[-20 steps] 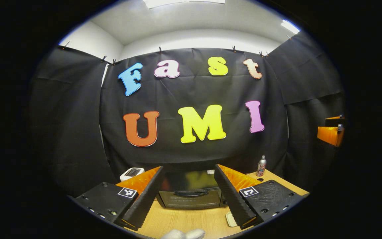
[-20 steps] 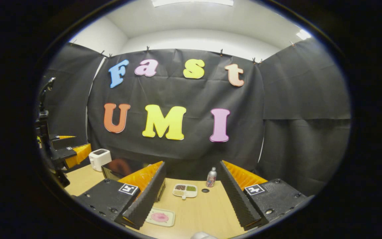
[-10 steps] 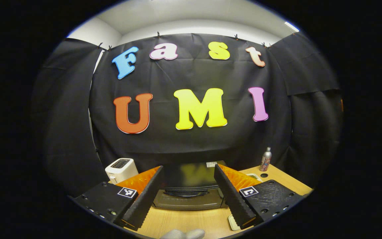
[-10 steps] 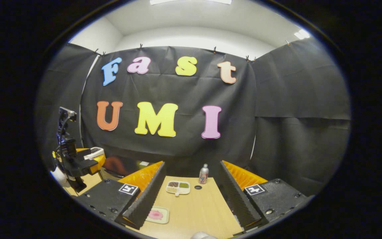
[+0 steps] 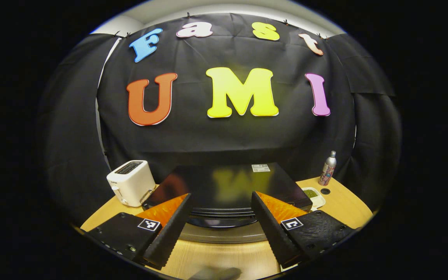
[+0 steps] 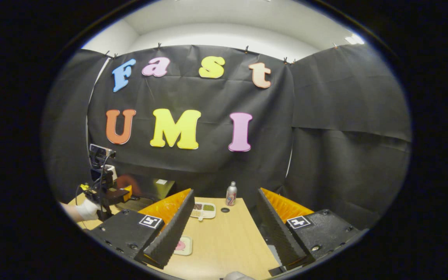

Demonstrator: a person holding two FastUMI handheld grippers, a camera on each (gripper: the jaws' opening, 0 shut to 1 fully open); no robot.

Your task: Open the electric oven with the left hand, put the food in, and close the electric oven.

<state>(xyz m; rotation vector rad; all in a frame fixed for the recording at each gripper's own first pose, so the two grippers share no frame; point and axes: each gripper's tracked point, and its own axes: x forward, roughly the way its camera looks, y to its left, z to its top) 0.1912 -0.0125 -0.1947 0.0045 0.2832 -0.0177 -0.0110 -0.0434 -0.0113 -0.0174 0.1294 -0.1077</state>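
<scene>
The black electric oven point(image 5: 228, 184) sits on the wooden table point(image 5: 216, 256), door shut, its curved handle point(image 5: 224, 222) facing me. My left gripper point(image 5: 220, 233) hovers open just before the handle, one finger to either side, nothing between them. In the right gripper view the oven point(image 6: 152, 188) stands at the left, with the left gripper point(image 6: 107, 192) and a white-gloved hand point(image 6: 86, 210) in front of it. My right gripper point(image 6: 224, 231) is open and empty above the table. A small tray with pink food point(image 6: 181, 245) lies by its left finger.
A white toaster point(image 5: 130, 182) stands left of the oven. A compartment tray point(image 6: 203, 210) with green and brown food and a small metal bottle point(image 6: 230, 193) sit farther back on the table point(image 6: 228, 241). Black cloth walls close the booth behind.
My left gripper has moved forward and tipped down toward the oven, which now looks larger and closer. The right gripper's view has shifted slightly; both grippers stayed open.
</scene>
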